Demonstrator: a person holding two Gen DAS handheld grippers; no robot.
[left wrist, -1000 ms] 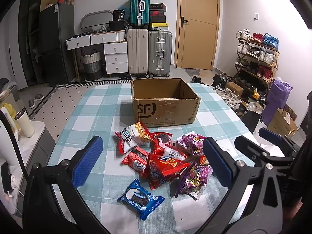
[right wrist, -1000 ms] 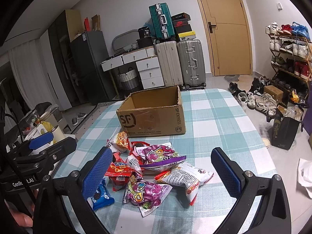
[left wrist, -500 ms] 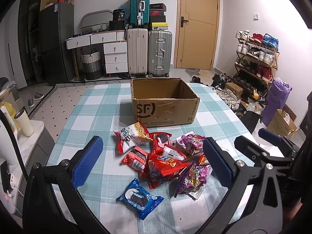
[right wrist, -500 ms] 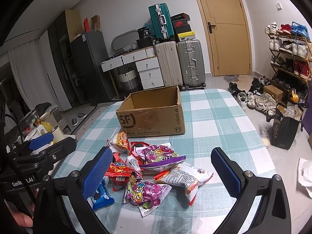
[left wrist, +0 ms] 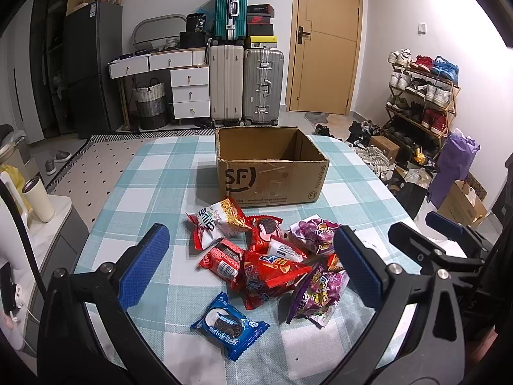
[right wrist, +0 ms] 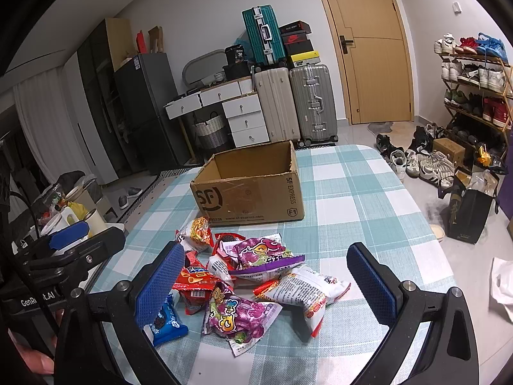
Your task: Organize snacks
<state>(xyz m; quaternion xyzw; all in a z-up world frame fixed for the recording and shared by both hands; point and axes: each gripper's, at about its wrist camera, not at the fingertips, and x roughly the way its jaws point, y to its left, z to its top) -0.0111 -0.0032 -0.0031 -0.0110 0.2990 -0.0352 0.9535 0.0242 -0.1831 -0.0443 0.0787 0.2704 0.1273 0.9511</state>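
The cardboard box (left wrist: 272, 179) hides its own floor behind its front wall, and print on the snack packets (left wrist: 272, 263) heaped before it is too small to read.

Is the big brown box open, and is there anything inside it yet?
The cardboard box is open on top, with no lid over it. The inside walls that show are bare, but its floor is hidden, so empty cannot be confirmed. The snacks lie outside.

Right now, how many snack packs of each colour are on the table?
Purple packs: 2
Blue packs: 1
Red packs: 3
Mostly white packs: 3
Total: 9 showing; they overlap, so more may be hidden underneath.
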